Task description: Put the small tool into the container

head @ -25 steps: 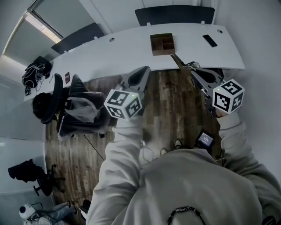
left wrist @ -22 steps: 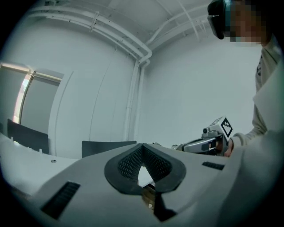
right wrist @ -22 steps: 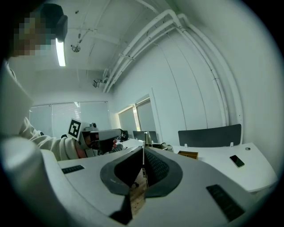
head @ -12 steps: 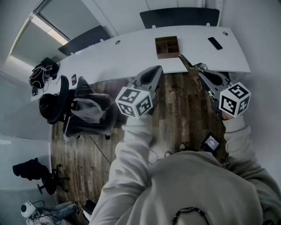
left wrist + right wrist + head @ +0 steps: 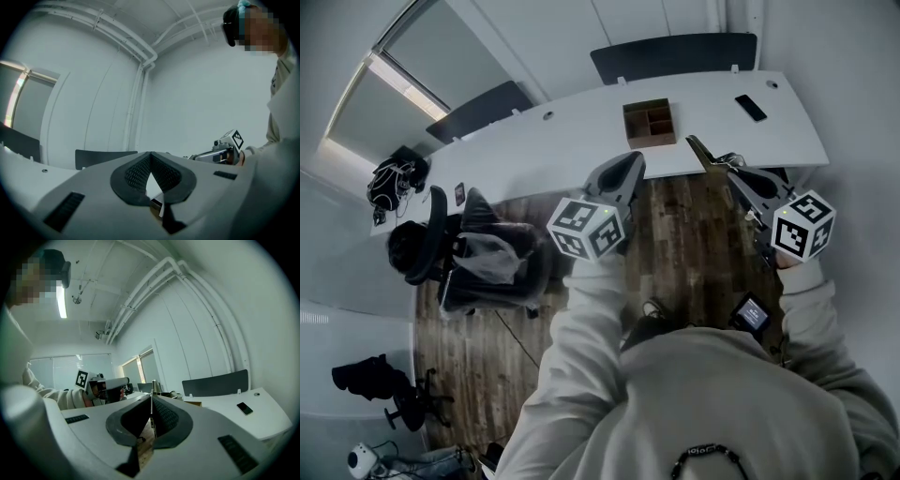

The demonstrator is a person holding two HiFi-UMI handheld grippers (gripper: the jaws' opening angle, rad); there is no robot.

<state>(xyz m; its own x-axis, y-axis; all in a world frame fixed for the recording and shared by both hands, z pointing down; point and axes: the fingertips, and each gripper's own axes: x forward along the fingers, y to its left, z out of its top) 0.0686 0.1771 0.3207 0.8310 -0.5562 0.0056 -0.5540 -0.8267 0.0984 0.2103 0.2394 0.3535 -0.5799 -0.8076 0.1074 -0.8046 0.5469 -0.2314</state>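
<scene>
The right gripper's fingers are pressed together on the one small tool. In the right gripper view it shows edge-on as a thin upright strip between the pads. In the head view the tool sticks out past the tips of the right gripper. Its long axis runs on along the gripper's own line, up and to the left in the picture. Its free end points at the near edge of the white table, where it overlaps that edge, and it is held in the air clear of the container.

The left gripper's fingers meet at their tips with nothing between them. In the head view the left gripper is also held in the air at the table's near edge, left of the right one and well apart from it.

One container, a brown wooden box divided into compartments, stands on the table. It lies beyond both grippers and between their lines. How many compartments it has I cannot tell.

One dark phone lies flat on the table to the container's right. Two dark chair backs stand behind the table, one behind the container and one further left. One office chair with clothing draped over it stands on the wooden floor at the left.
</scene>
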